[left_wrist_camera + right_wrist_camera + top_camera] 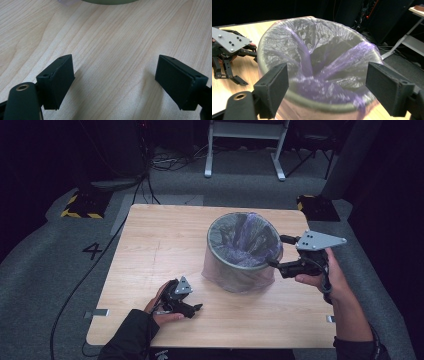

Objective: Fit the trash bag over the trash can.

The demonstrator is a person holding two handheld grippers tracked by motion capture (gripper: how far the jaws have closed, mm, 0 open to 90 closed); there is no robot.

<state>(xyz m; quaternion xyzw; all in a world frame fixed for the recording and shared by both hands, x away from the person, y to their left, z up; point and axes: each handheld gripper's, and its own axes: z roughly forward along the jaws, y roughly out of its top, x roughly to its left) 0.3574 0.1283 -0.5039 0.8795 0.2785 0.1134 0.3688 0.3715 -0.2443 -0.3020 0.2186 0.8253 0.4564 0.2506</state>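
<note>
A round grey bin [243,251] lined with a thin purple plastic bag [250,237] stands on the wooden table [160,240], right of centre. My right gripper [278,252] is open at the bin's right rim, its jaws spread just short of the bag-covered edge [322,100]. In the right gripper view the bag [319,57] drapes loosely into the bin, and nothing sits between the pads [274,85]. My left gripper [196,309] rests low on the table near the front edge, open, with bare wood [112,62] between its jaws.
The bin's base [107,2] shows at the top of the left gripper view. Beyond the table lie grey floor, cables, a white stand's legs [245,150] and yellow-black striped blocks [82,205]. Bare table stretches at the left and back.
</note>
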